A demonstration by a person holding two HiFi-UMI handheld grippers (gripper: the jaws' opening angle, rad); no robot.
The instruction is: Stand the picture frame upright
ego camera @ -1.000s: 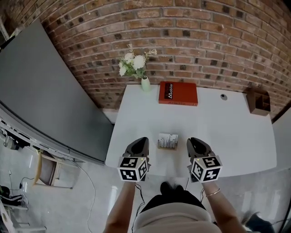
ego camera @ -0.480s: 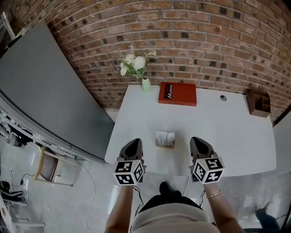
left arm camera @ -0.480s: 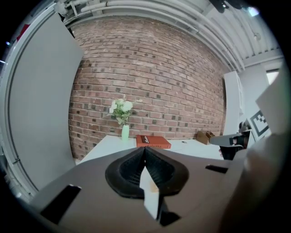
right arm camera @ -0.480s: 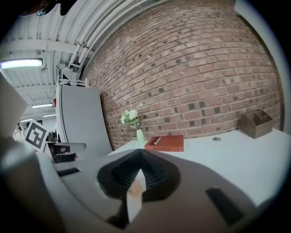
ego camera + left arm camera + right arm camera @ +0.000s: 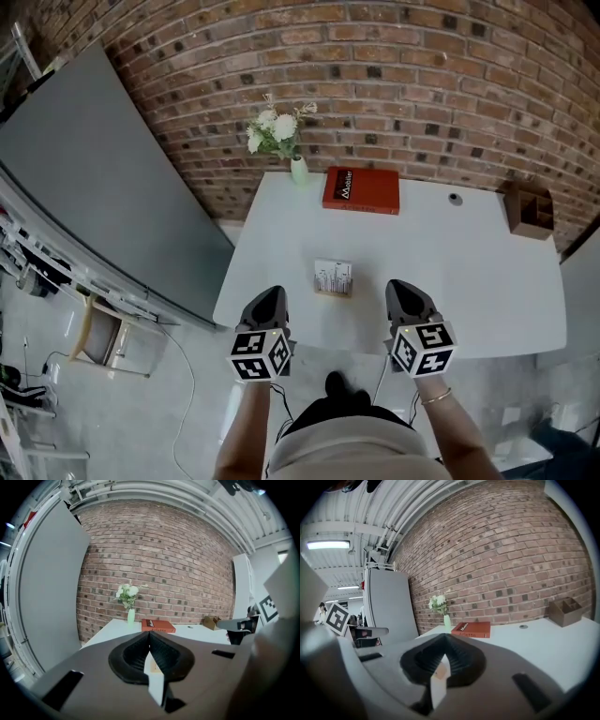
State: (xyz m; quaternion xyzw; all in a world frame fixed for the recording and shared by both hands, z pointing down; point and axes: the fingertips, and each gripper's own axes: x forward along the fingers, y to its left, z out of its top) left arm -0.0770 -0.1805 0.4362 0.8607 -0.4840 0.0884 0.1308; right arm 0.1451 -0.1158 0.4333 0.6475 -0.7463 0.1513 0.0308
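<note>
Well, red book [image 5: 361, 190] spine txt illegible; picture frame [image 5: 333, 277] print too.

Wide open in the middle, crowded only at the back

The picture frame [image 5: 333, 278] sits alone in the near middle of the white surface [image 5: 487, 291], with bare room on both its sides and behind it. The left tongs [image 5: 269, 298] and right tongs [image 5: 405, 292], both closed, flank it at the near edge. Along the brick wall [image 5: 422, 84] stand a vase of flowers [image 5: 298, 170], a red book [image 5: 361, 190], a small round fitting [image 5: 455, 199] and a wooden box [image 5: 531, 210]. A grey panel [image 5: 84, 187] closes off the left.
</note>
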